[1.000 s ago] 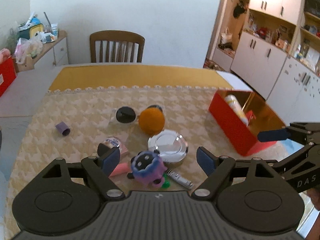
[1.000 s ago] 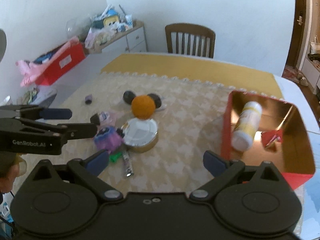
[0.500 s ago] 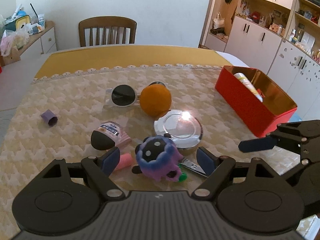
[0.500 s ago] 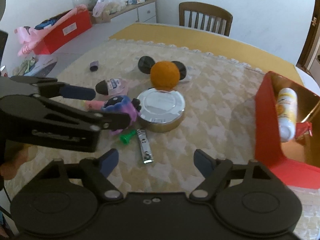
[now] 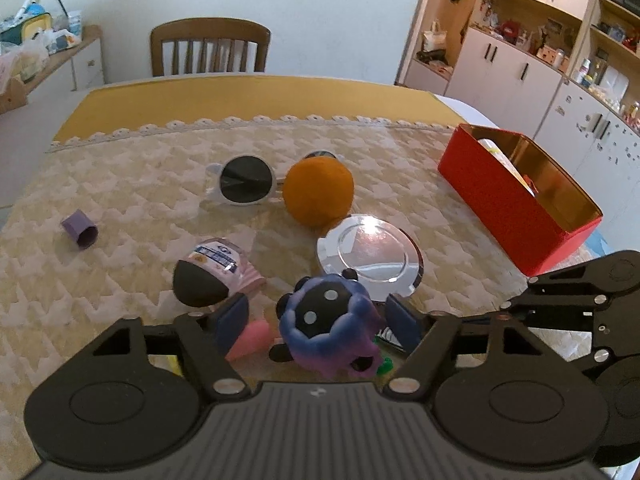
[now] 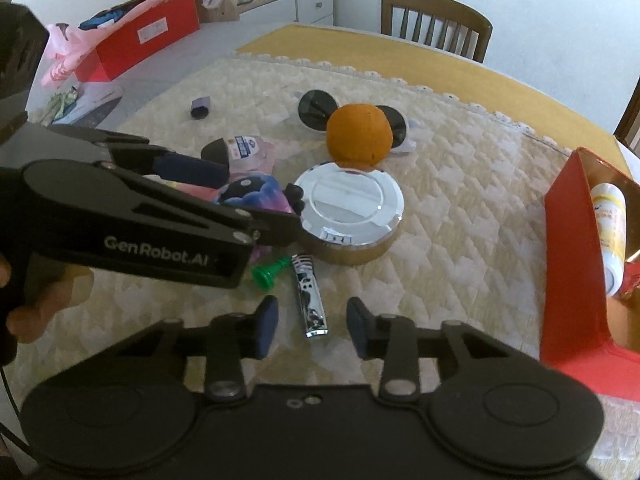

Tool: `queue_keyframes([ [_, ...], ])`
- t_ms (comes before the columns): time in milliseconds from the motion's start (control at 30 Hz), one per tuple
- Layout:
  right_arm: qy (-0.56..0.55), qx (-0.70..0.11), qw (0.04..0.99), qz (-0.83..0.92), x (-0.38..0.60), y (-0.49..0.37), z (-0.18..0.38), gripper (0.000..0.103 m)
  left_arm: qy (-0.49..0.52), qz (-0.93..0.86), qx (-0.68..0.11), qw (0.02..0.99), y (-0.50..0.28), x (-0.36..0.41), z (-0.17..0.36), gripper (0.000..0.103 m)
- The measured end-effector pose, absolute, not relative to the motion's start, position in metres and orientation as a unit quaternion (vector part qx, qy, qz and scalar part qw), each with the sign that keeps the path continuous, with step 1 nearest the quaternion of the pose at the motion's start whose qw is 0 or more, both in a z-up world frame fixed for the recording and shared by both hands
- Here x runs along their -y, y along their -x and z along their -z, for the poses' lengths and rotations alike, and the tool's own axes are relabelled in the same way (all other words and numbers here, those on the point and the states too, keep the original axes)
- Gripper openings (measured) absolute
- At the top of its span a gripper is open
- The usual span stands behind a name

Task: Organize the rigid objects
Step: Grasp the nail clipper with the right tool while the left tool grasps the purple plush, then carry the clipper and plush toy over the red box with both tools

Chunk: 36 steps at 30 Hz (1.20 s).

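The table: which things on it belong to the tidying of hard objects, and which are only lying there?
For the job:
- red box, with a bottle in it
- nail clipper
- round tin
- sunglasses
- purple cap
- green peg

Only lying there:
- orange ball, looks soft
- purple toy, looks soft
- chair
- cupboards

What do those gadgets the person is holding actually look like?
Each hand-held gripper is matte black plastic. The right hand-held gripper has two dark blue padded fingers on angular arms with silver screws. The left hand-held gripper looks the same; white "GenRobot.AI" lettering runs along its side.
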State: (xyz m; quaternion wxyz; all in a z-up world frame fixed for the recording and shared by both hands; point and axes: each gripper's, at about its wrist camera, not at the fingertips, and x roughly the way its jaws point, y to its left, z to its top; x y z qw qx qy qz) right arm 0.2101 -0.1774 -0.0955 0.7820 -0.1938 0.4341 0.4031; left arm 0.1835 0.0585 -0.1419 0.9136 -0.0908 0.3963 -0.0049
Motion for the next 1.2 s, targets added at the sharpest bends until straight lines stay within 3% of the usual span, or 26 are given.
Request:
queue_keyframes([
  [133, 0.204, -0.431, 0.780, -0.405, 0.175, -0.209, 0.097, 0.025, 0.087, 0.017, -0.397, 0.914, -0.186, -0.055, 0.142, 0.060],
  [267, 0.208, -0.430, 0.779, -0.406, 0.176, -0.210, 0.097, 0.016, 0.082, 0.016, -0.397, 0.914, -0.186, -0.054, 0.142, 0.060],
  [467, 0.235, -0.421, 0.778, -0.403, 0.170, -0.204, 0.096, 0.011, 0.066, 0.011, -0.399, 0.915, -0.185, -0.046, 0.141, 0.059],
  [1200, 0.222, -0.373, 0.820, -0.373, 0.213, -0.185, 0.054, 0.009, 0.058, -0.004, -0.392, 0.918, -0.169, -0.027, 0.110, 0.059],
])
